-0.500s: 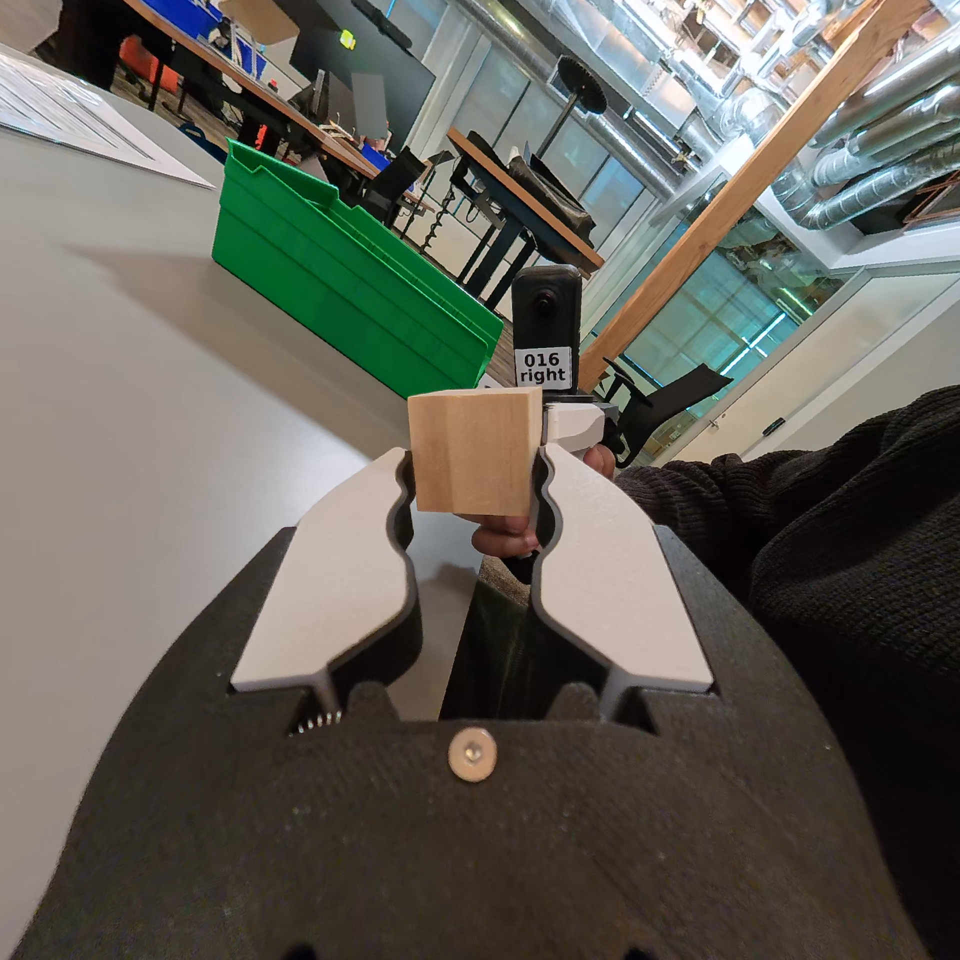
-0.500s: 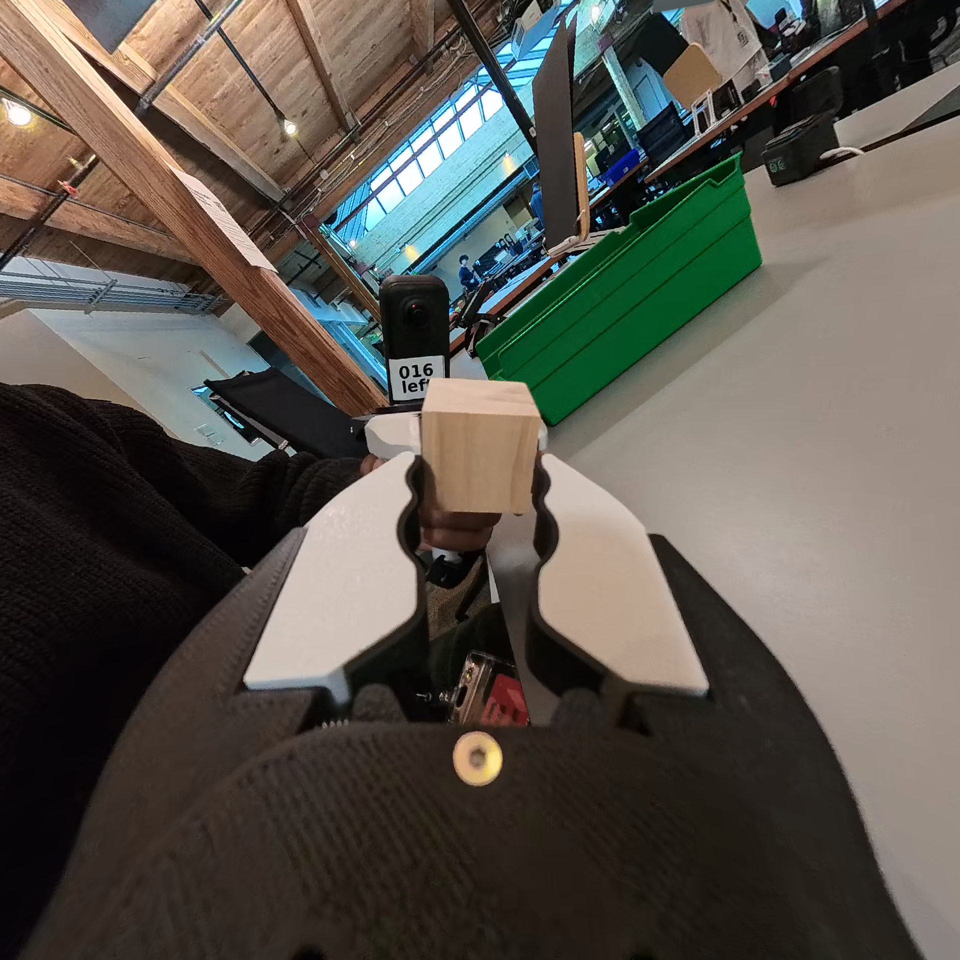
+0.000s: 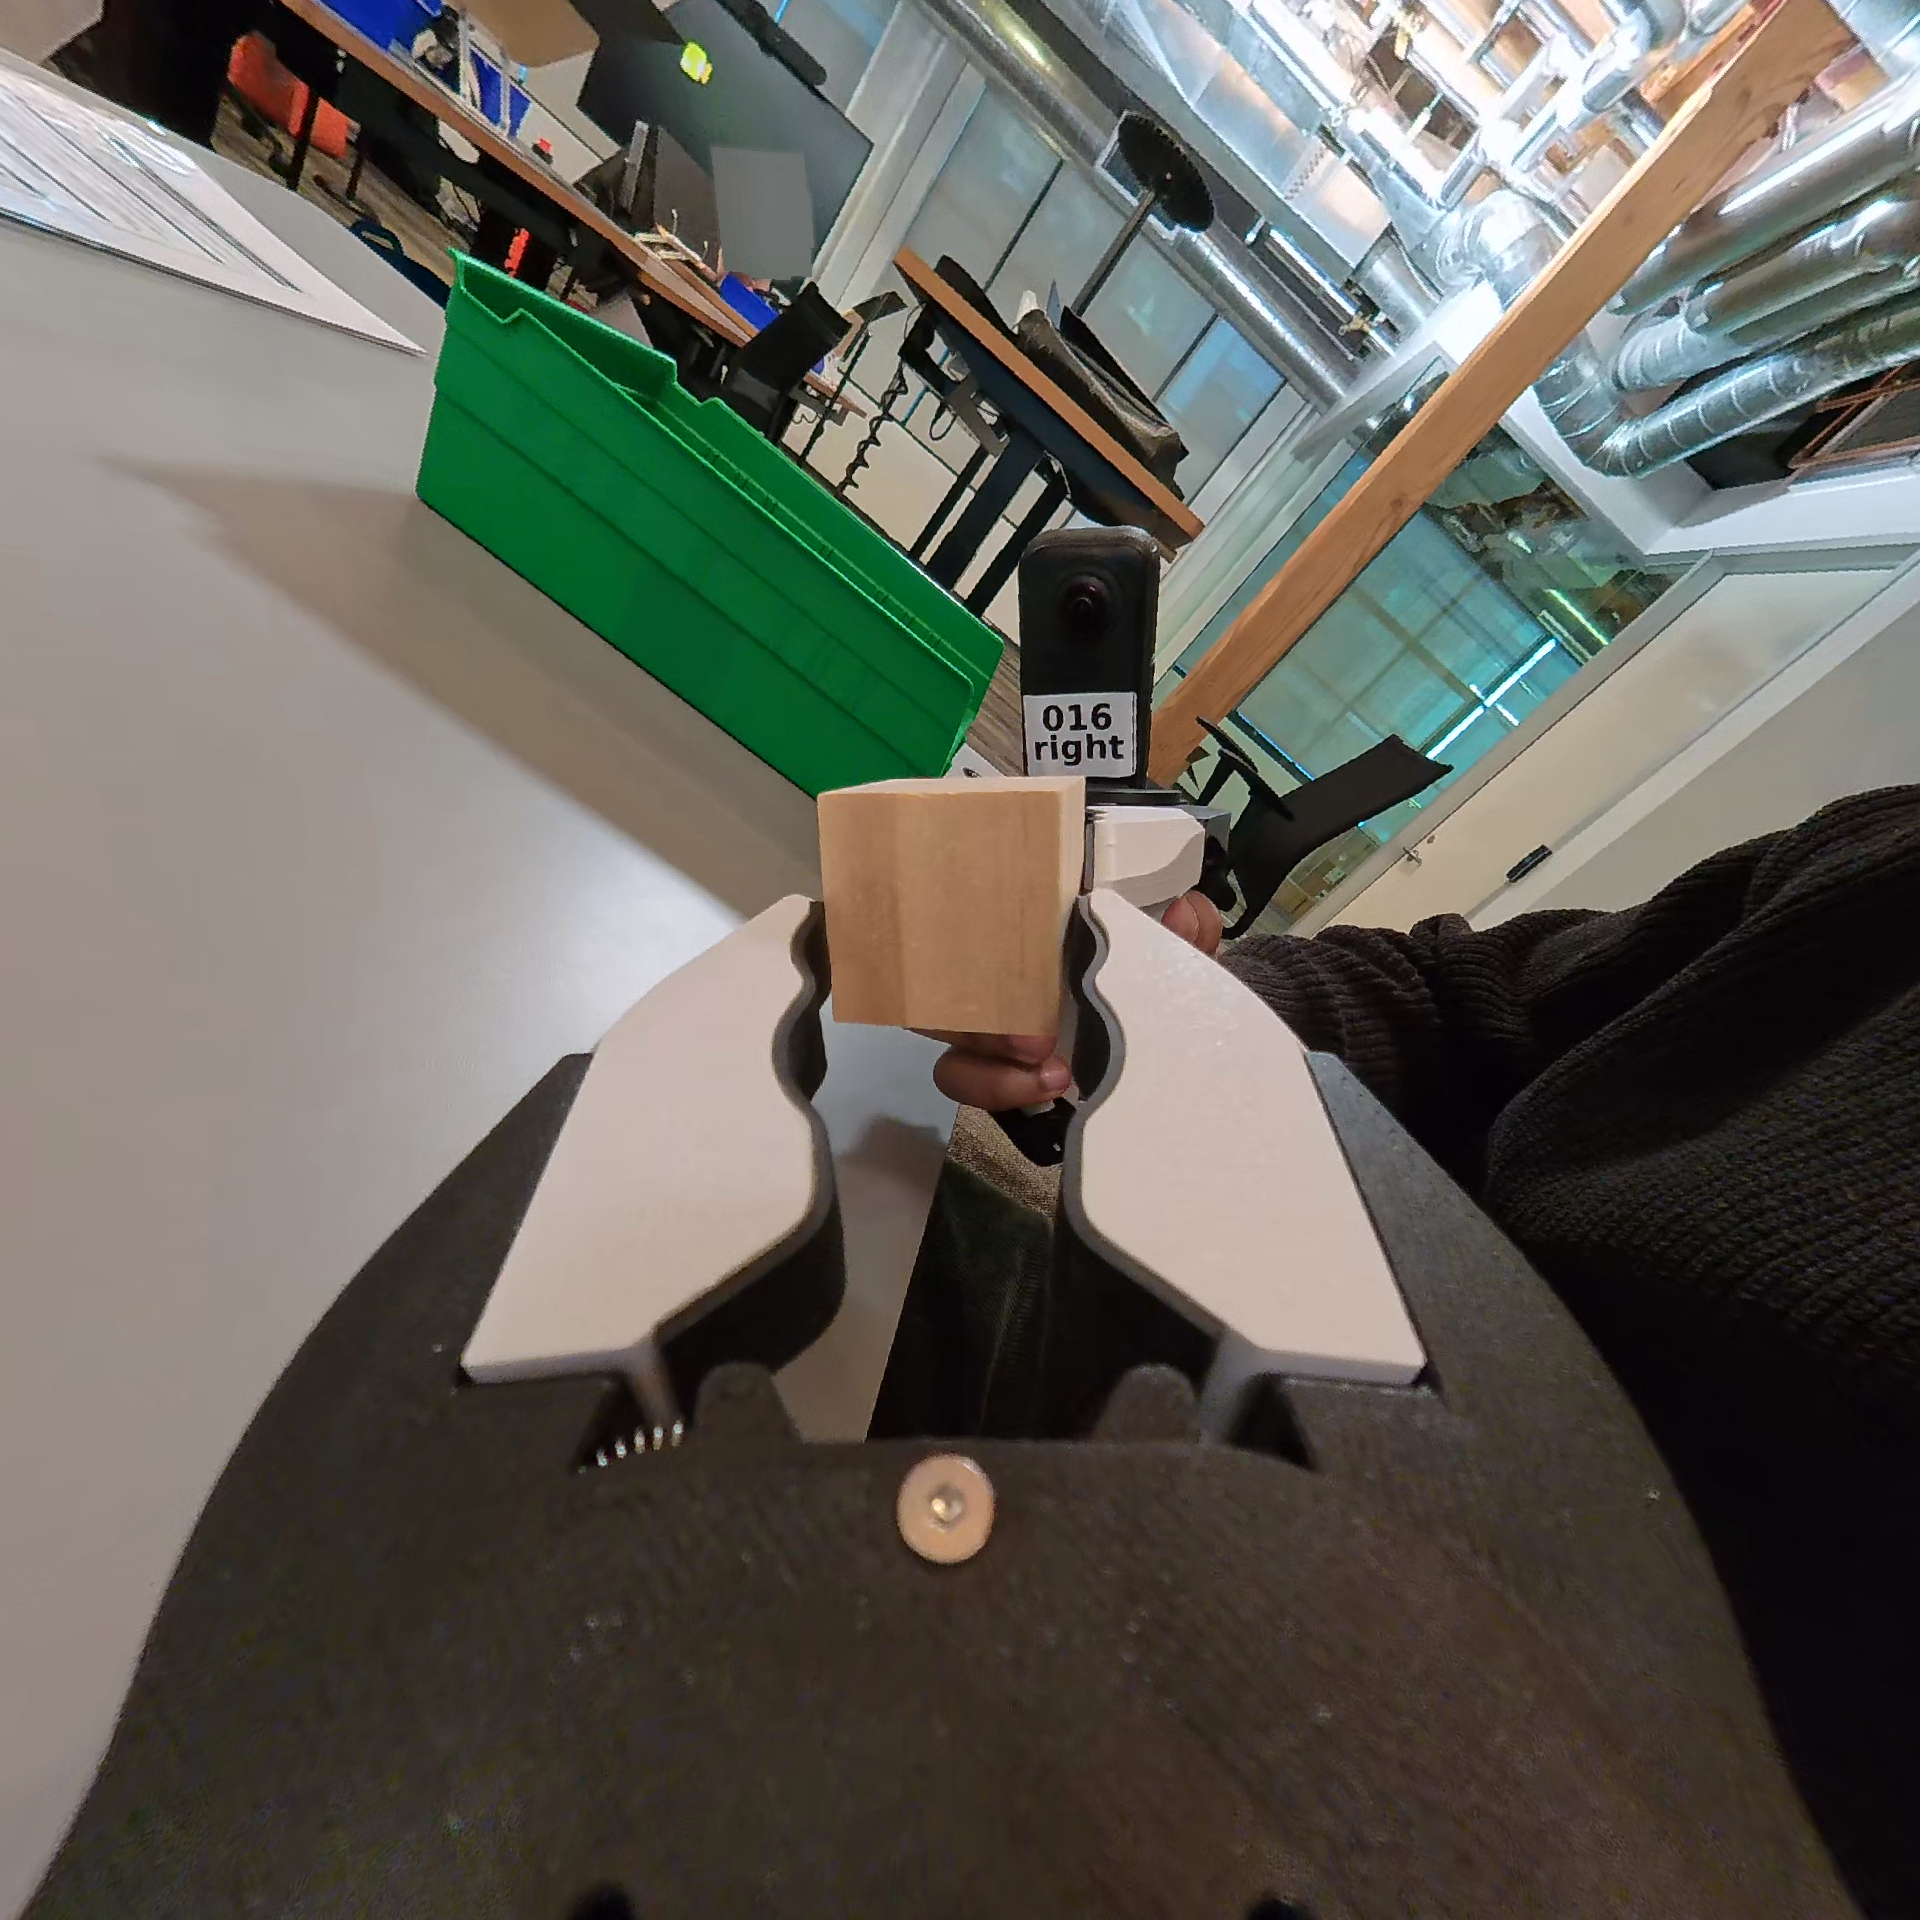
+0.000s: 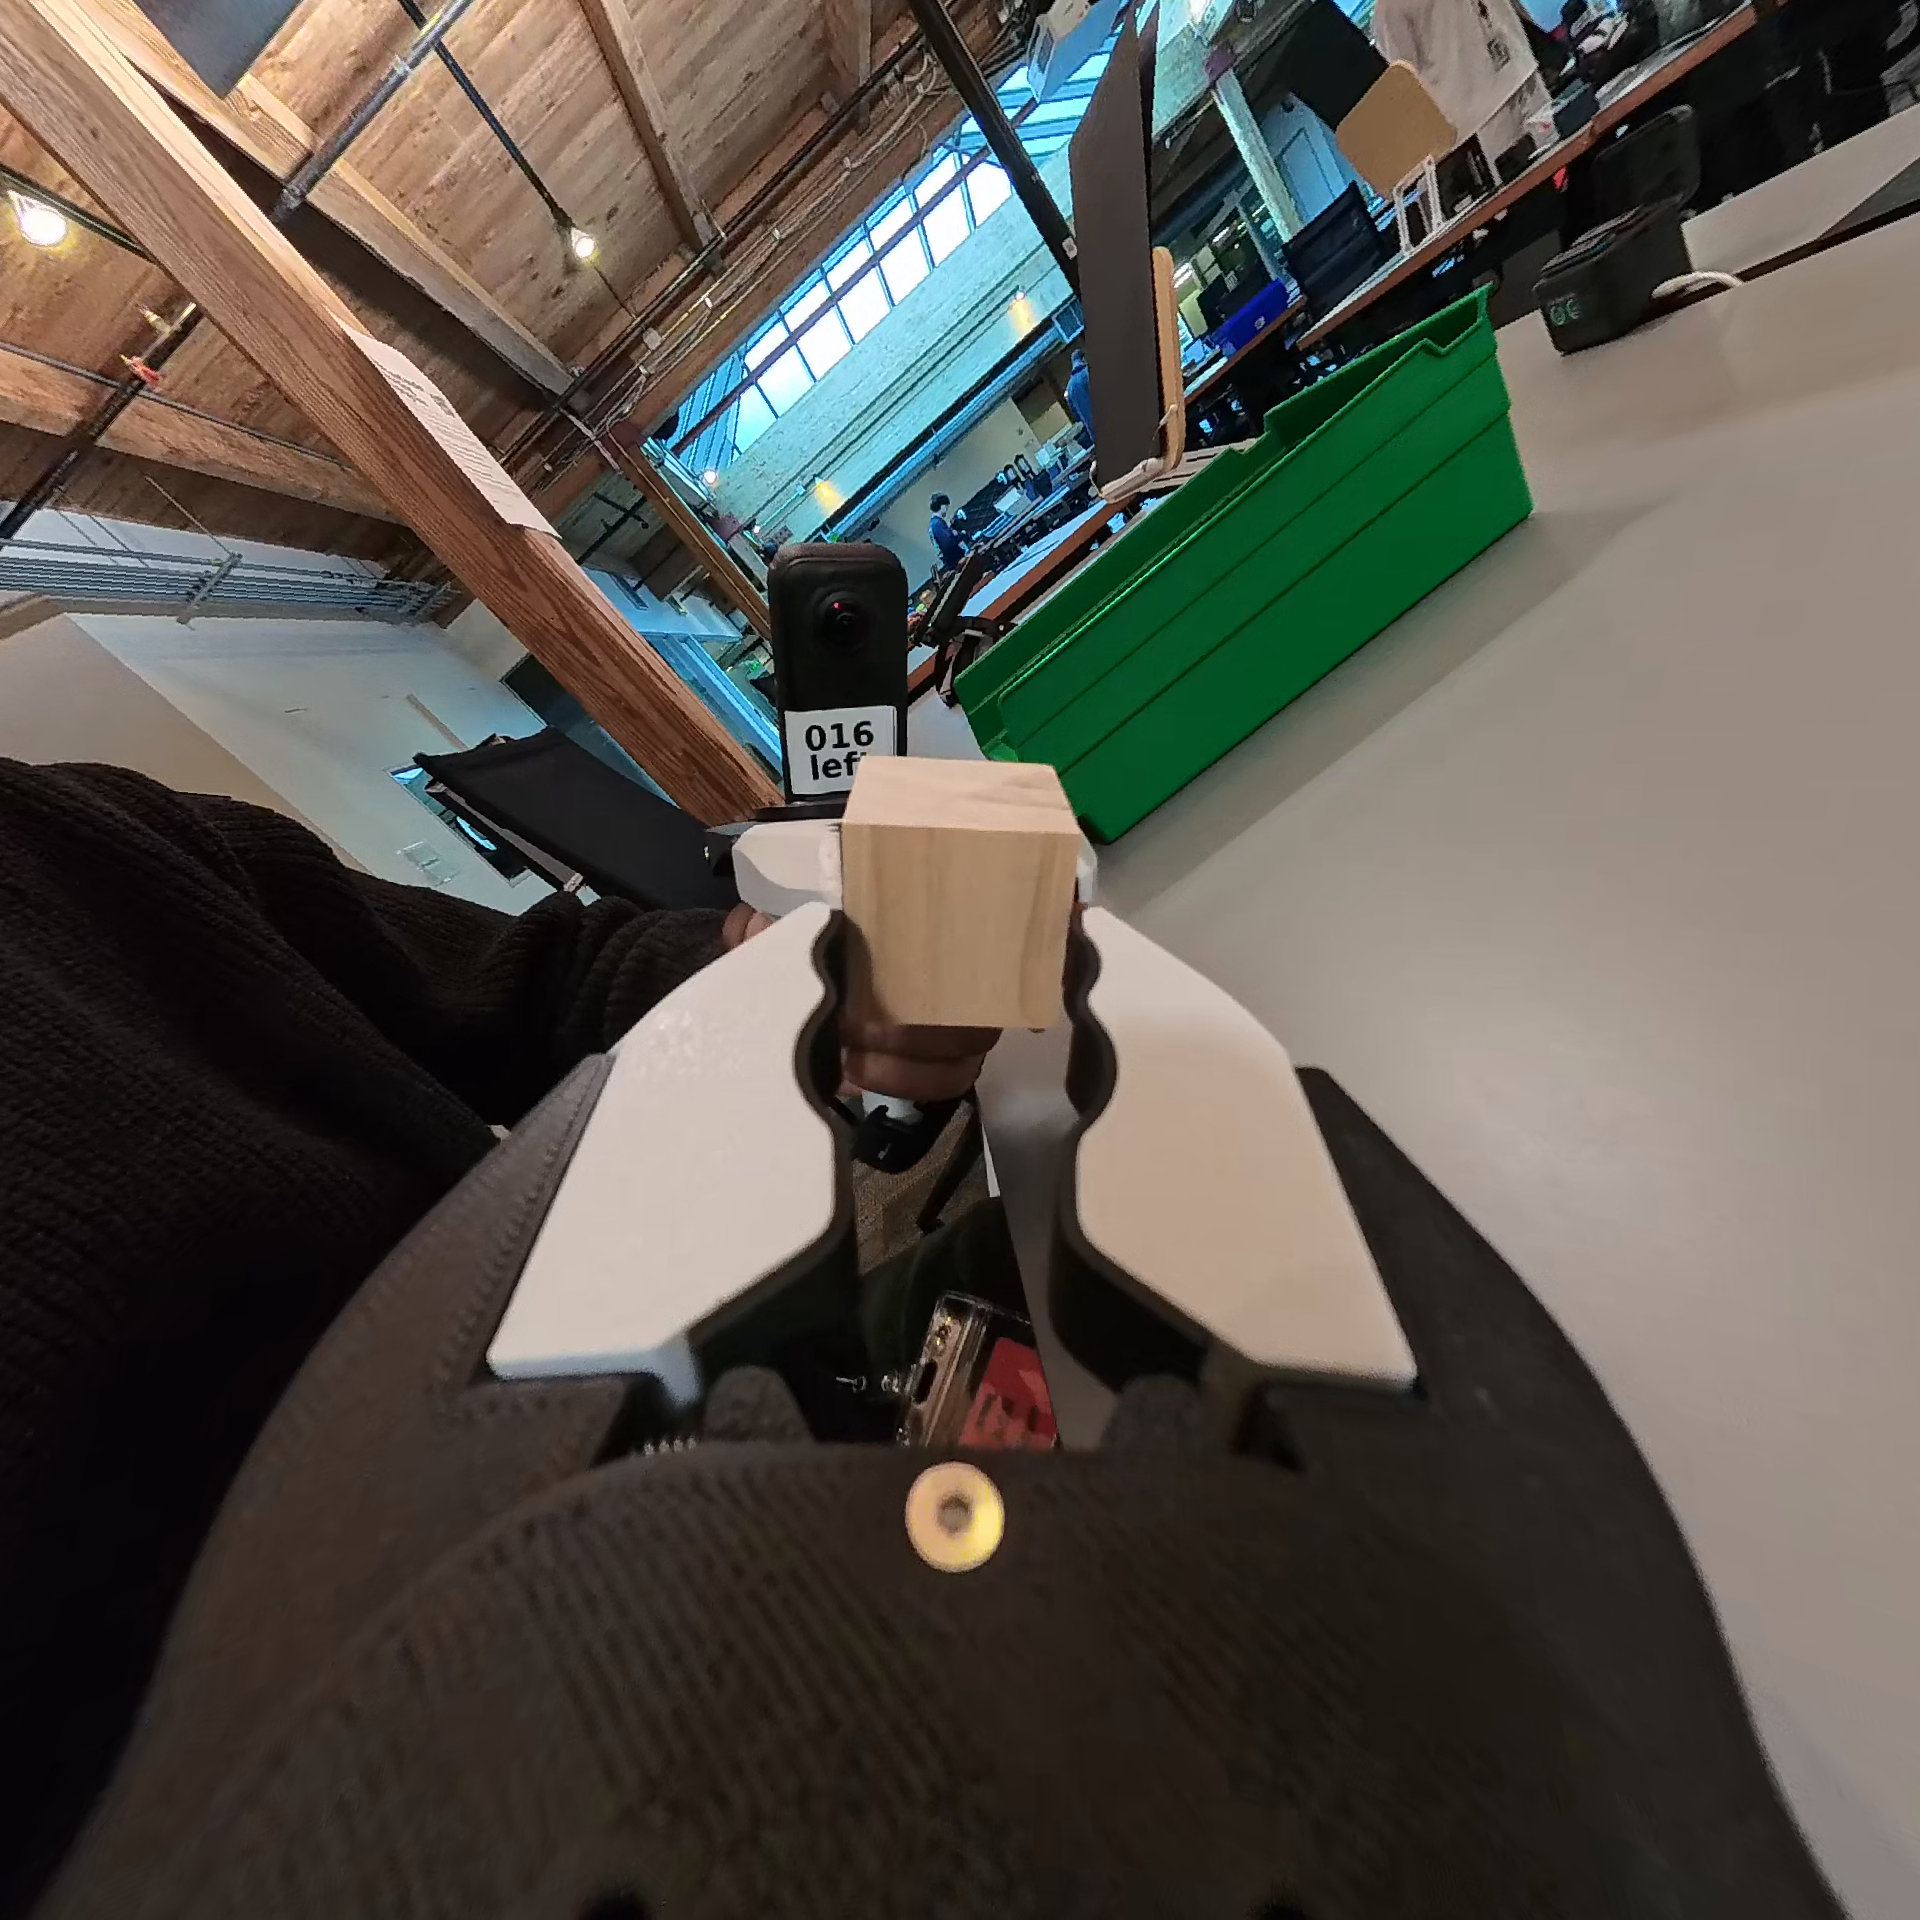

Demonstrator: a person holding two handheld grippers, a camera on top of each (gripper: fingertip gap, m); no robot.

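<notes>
A pale wooden cube (image 3: 935, 914) sits between the fingertips of my left gripper (image 3: 945, 925), which is shut on it. The same cube (image 4: 956, 894) sits between the fingertips of my right gripper (image 4: 956, 925), also shut on it. The two grippers face each other and hold the cube in the air over the near edge of the grey table (image 3: 260, 831). The right gripper's white body and black camera (image 3: 1143, 847) show just behind the cube in the left wrist view. The left gripper's body (image 4: 784, 868) shows behind it in the right wrist view.
A long green plastic bin (image 3: 675, 561) stands on the table beyond the cube; it also shows in the right wrist view (image 4: 1278, 613). A printed sheet (image 3: 156, 208) lies far left. A black device (image 4: 1616, 281) sits at the far right. Dark knit sleeves (image 3: 1662, 1143) flank the grippers.
</notes>
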